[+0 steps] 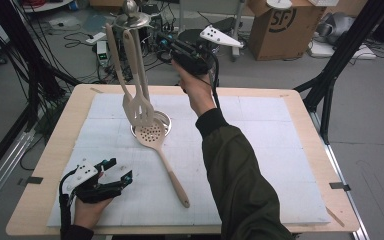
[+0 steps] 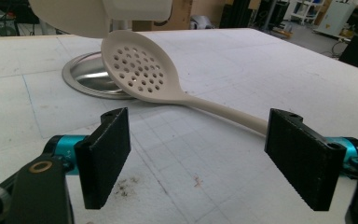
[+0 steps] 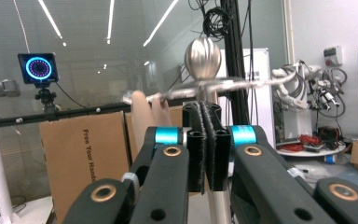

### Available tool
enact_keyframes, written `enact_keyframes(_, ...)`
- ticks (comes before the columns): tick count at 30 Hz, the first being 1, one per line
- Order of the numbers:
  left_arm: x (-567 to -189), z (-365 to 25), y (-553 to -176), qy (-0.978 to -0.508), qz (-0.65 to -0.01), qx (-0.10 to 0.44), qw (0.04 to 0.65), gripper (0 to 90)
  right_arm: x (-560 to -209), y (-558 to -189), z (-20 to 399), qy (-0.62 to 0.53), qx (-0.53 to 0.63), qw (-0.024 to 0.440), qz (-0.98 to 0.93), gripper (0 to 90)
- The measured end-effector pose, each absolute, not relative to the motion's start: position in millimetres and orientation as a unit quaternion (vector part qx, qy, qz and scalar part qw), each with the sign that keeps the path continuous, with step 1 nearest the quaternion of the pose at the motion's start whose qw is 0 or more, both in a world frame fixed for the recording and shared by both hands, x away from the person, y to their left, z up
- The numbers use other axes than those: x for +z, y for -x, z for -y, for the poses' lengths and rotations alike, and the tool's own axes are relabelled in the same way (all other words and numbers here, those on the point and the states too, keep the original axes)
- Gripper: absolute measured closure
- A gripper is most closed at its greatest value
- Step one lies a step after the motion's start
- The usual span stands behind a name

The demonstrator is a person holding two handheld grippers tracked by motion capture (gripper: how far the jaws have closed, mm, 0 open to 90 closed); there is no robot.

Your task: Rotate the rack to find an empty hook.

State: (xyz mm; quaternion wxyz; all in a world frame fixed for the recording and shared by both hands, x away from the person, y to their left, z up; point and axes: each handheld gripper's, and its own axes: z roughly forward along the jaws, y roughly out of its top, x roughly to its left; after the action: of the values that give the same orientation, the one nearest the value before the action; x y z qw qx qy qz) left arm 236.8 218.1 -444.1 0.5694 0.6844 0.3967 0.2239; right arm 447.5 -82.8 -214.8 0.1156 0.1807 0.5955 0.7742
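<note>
We judge the perforated skimmer spoon (image 1: 161,151) to be light and fairly stiff, likely silicone or nylon with a matte, grippy skin, so it should neither slip much nor break. Its long, slim handle is the place to take hold, about midway or a little nearer the bowl so it does not tip; the round bowl is too broad and curved for flat pads.

It is pale beige all over. The bowl, pierced with many small round holes, rests tilted on the rim of the utensil stand's steel base (image 1: 163,119), and the handle runs away from that base across the white worktop (image 1: 260,150), its end lying flat towards the near edge.

Two more beige utensils, a slotted turner (image 1: 139,107) among them, hang from the stand's top (image 1: 130,17) directly above the base.

The left hand-held gripper (image 1: 114,172) sits low on the worktop, well to the near left of the base, its jaws wide apart with nothing between them; in the left gripper view the skimmer's handle (image 2: 223,111) lies just beyond them.

The right hand-held gripper (image 1: 166,42) is raised beside the stand's top, its pads (image 3: 208,147) pressed together on nothing.
</note>
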Motion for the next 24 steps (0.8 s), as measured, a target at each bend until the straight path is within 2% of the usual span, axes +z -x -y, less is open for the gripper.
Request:
enact_keyframes(4,-444,-218,-236,-0.683,-0.398,0.225,0.570,22.9,-217,-445,84,-0.182,0.772,0.111,-0.599,80.1)
enact_keyframes(7,-444,-218,-236,-0.683,-0.399,0.227,0.569,22.9,-216,-444,86,-0.188,0.775,0.114,-0.593,67.5)
enact_keyframes(11,-444,-217,-236,-0.683,-0.399,0.226,0.569,22.9,-216,-443,88,-0.197,0.777,0.108,-0.588,58.0)
enact_keyframes(16,-444,-216,-236,-0.685,-0.396,0.227,0.568,22.9,-221,-441,92,-0.202,0.774,0.106,-0.591,55.5)
enact_keyframes(20,-443,-216,-237,-0.684,-0.396,0.228,0.568,22.9,-230,-438,97,-0.219,0.768,0.102,-0.593,48.9)
enact_keyframes(24,-443,-215,-237,-0.685,-0.395,0.229,0.568,22.9,-239,-432,101,-0.225,0.768,0.094,-0.592,48.8)
